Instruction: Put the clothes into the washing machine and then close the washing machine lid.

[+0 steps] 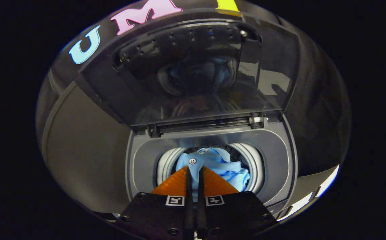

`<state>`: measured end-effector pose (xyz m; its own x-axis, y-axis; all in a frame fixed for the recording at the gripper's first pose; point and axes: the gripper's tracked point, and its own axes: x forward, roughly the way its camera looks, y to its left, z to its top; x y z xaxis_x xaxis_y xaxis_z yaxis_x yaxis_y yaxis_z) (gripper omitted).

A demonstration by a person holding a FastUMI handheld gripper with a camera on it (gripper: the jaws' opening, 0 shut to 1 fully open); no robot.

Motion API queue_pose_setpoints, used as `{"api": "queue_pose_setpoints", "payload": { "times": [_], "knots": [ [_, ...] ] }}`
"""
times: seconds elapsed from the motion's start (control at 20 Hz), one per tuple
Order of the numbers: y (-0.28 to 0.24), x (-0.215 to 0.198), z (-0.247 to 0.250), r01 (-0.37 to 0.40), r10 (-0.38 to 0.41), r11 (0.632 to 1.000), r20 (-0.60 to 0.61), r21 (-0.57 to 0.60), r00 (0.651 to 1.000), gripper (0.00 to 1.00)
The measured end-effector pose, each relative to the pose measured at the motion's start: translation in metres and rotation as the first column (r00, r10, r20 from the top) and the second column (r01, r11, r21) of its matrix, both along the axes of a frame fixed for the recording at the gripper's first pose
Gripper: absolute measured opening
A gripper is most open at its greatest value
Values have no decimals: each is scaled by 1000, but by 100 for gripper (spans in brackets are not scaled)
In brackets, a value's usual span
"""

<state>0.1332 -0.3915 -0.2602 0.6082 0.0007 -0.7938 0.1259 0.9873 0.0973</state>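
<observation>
Pinching the blue shirt (213, 166), my tongs (195, 170) are nearly closed. It bunches at twelve o'clock inside the washer drum (254, 166), lid (193, 73) raised.

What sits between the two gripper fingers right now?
In the gripper view, a fold of the light blue shirt with a button is pinched between the orange fingers of the gripper, over the washing machine drum.

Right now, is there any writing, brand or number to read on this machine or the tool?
None on the washing machine or its raised lid.
Gripper: two square black-and-white marker patterns, no words; its fingers pinch the blue shirt over the drum.
</observation>
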Motion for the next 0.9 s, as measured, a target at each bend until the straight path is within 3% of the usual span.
{"api": "queue_pose_setpoints", "payload": {
  "times": [0.35,0.5,0.75,0.9],
  "knots": [
    [-8,1,-38,41,-43,998,-55,-38,998,9],
    [-7,-3,-45,72,-73,997,-80,-9,994,21],
    [-17,-8,-41,97,-98,995,-78,-24,992,100],
    [-18,-11,-41,94,-95,995,-66,-16,993,100]
  ]
}}
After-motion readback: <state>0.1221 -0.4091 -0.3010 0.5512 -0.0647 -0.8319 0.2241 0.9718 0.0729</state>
